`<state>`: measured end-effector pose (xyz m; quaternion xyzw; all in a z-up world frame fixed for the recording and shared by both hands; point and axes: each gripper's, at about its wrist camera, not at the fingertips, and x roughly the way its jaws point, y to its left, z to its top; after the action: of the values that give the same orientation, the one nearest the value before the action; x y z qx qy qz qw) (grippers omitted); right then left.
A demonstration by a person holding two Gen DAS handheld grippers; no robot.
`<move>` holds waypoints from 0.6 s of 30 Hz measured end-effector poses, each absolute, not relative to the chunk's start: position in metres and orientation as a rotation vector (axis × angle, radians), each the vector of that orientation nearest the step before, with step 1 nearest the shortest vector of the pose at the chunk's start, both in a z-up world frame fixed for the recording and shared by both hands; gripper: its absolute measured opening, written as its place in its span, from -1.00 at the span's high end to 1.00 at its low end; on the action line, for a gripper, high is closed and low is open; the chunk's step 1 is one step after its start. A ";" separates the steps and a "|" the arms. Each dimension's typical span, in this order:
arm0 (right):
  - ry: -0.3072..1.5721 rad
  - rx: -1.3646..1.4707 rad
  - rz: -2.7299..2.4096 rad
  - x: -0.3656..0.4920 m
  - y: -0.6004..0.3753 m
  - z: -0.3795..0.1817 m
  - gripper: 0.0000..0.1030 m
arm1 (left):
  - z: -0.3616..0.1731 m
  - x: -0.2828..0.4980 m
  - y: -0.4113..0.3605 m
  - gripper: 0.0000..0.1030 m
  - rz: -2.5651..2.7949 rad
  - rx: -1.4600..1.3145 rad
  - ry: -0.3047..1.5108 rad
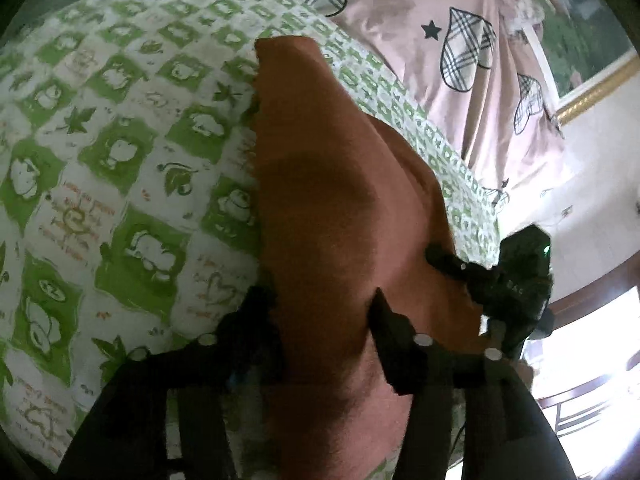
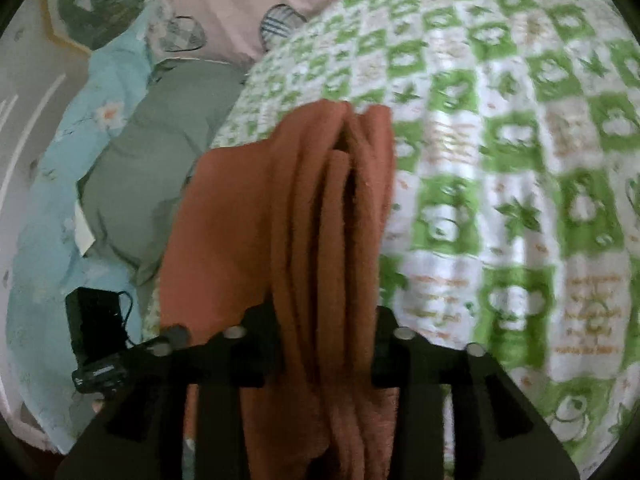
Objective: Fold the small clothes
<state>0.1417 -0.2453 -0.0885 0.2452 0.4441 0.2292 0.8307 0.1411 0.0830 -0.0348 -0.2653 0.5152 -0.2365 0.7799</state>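
Note:
A rust-orange small garment hangs stretched above the green-and-white checked bed sheet. My left gripper is shut on its near edge, cloth pinched between the two black fingers. My right gripper shows at the right of the left wrist view, gripping the garment's other edge. In the right wrist view the garment is bunched in vertical folds between my right gripper's fingers, which are shut on it. The left gripper shows at the lower left there.
The checked sheet covers the bed. A pink quilt with plaid hearts lies beyond it. A grey-green cloth and a light-blue floral cover lie at the left. A gold-framed picture hangs on the wall.

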 end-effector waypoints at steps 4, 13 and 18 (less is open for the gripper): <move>0.928 0.507 0.469 0.135 -0.250 -0.082 0.09 | -0.039 0.160 0.099 -0.27 -0.525 -0.647 1.113; 0.930 0.459 0.453 0.134 -0.247 -0.088 0.09 | -0.035 0.251 0.099 -0.27 -0.472 -0.689 1.087; 0.928 0.461 0.452 0.134 -0.245 -0.088 0.09 | -0.044 0.317 0.102 0.59 -0.378 -0.683 1.058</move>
<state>0.1340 -0.2453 -0.0877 0.2184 0.4399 0.2142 0.8443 0.3173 0.1017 -0.0435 -0.3174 0.4916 -0.1757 0.7917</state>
